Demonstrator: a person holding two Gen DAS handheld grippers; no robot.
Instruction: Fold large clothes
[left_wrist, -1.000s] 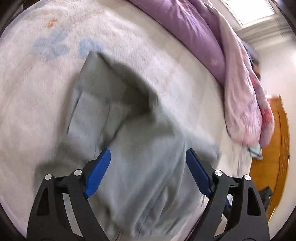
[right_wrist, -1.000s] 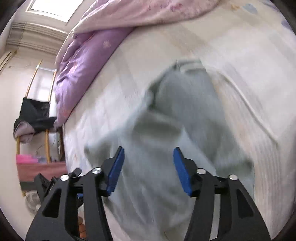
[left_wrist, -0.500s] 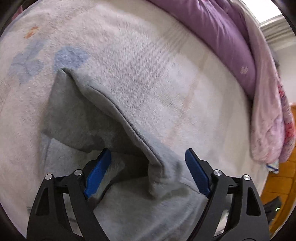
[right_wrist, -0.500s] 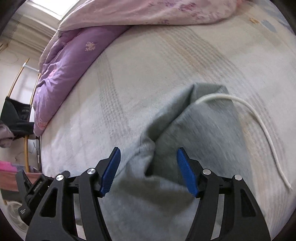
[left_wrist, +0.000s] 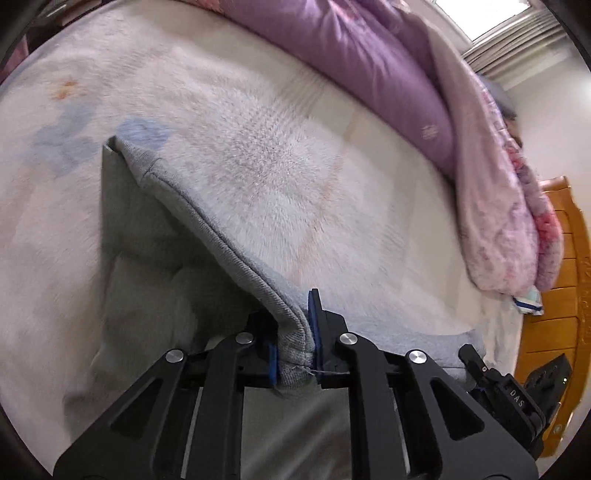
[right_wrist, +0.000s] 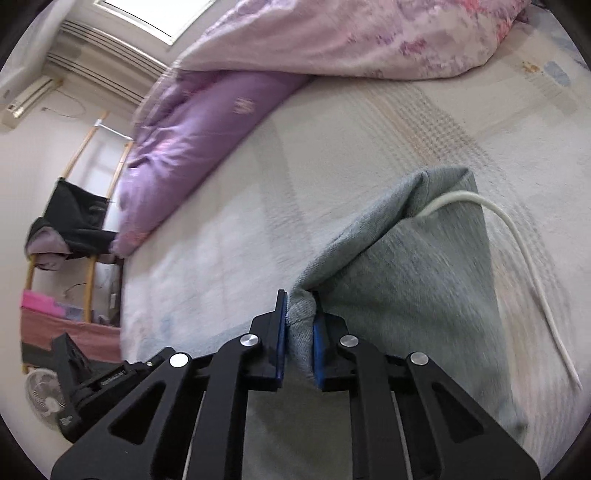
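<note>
A large grey sweat garment (left_wrist: 155, 266) lies on a pale fleece bed cover (left_wrist: 280, 166). My left gripper (left_wrist: 293, 343) is shut on a bunched stitched edge of the garment, and a taut fold runs from it up and left to a corner. In the right wrist view my right gripper (right_wrist: 299, 339) is shut on another bunched part of the grey garment (right_wrist: 406, 280). A white drawstring (right_wrist: 517, 251) trails from the garment's far corner across the bed cover (right_wrist: 332, 155).
A purple quilt (left_wrist: 362, 62) and a pink flowered quilt (left_wrist: 506, 192) are piled along the bed's far side. A wooden headboard (left_wrist: 554, 295) stands at the right. The right wrist view shows a rack with dark clothes (right_wrist: 70, 221) and a fan (right_wrist: 44, 398) beside the bed.
Both grippers were open over the garment; both have now closed on bunched grey fabric. The garment's edges are pulled up into taut folds.
</note>
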